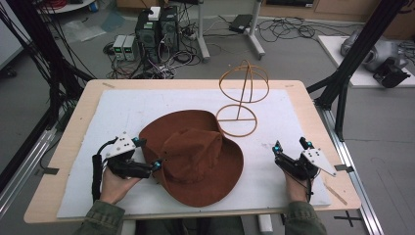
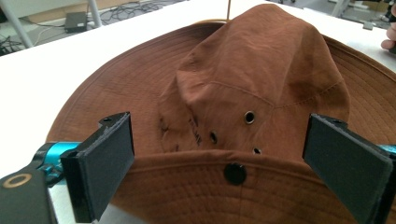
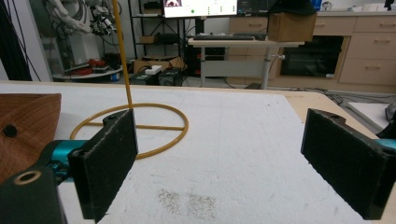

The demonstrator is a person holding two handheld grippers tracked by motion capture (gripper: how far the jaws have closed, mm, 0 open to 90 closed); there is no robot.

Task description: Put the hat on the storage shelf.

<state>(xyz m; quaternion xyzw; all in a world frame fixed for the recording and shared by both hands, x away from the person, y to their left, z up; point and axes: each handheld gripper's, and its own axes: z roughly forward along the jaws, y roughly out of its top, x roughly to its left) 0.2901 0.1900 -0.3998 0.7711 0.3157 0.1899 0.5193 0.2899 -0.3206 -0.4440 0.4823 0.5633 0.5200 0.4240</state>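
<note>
Left claw (image 2: 224,163) wide open at brim | brown hat (image 1: 195,156) crumpled, eyelets | right claw (image 3: 224,158) wide open, empty

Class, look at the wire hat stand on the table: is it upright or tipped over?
Upright. The hat stand rests flat on its ring base on the white mat, its post rising straight to the domed top. The brown hat lies beside it.

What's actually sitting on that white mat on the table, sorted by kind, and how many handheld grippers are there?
Brown hats: 1
Wire hat stands: 1
Handheld grippers: 2, the left gripper open at the hat's brim, the right gripper open over the white mat
Total: 4
</note>
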